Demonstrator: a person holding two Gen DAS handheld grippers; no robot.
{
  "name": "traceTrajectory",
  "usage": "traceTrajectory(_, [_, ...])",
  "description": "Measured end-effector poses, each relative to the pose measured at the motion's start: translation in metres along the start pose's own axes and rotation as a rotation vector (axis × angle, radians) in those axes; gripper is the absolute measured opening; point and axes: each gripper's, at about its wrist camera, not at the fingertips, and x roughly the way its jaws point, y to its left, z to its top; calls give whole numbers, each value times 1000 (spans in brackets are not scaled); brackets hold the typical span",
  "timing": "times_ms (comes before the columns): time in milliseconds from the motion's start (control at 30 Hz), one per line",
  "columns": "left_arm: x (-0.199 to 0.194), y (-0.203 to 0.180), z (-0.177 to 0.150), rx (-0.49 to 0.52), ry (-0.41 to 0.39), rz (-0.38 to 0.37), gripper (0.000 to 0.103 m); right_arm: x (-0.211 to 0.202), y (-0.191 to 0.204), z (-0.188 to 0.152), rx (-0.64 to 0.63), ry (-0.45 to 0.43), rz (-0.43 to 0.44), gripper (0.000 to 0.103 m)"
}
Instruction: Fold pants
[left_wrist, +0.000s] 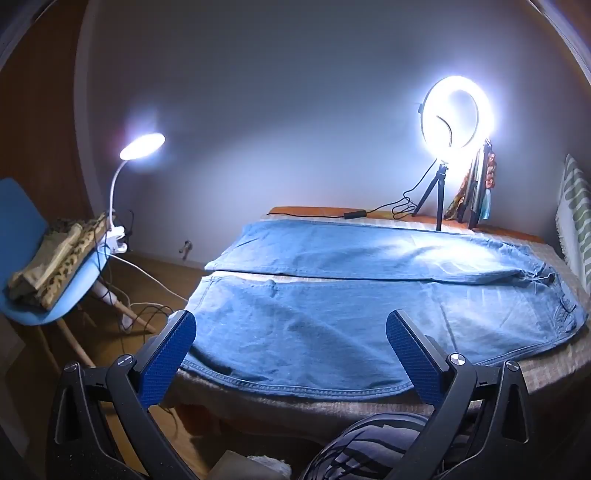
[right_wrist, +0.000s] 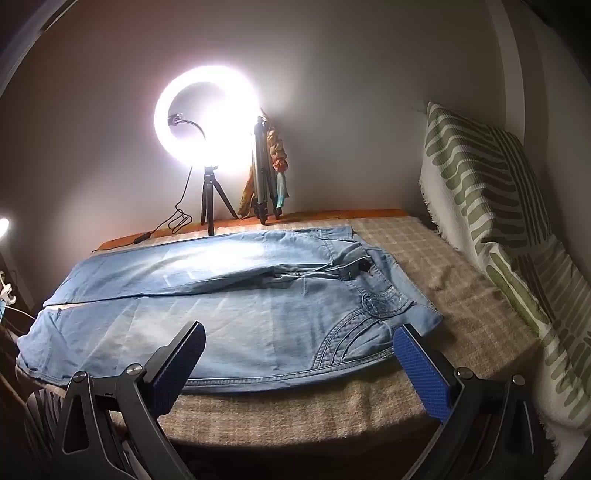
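Light blue jeans (left_wrist: 332, 295) (right_wrist: 229, 295) lie spread flat across a bed (left_wrist: 332, 406) covered in beige checked cloth (right_wrist: 443, 288). Their two legs run to the left and the waist with button and pockets sits at the right. My left gripper (left_wrist: 290, 325) hovers open over the near leg close to the hem end, blue pads wide apart with nothing between them. My right gripper (right_wrist: 301, 339) stands open above the near edge of the jeans by the front pocket, touching nothing.
A lit ring light on a tripod (left_wrist: 456, 114) (right_wrist: 207, 118) stands at the bed's far edge with its cable and a second folded tripod (right_wrist: 262, 170). A green-striped pillow (right_wrist: 498, 221) leans at the right. Left of the bed are a blue chair (left_wrist: 33, 258) with folded clothes, a clip lamp (left_wrist: 142, 146) and floor cables.
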Motion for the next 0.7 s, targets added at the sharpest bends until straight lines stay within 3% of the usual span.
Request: traceTrajectory(700, [-3, -6, 9, 17, -19, -9, 103, -4, 0, 4, 15, -10, 1, 103])
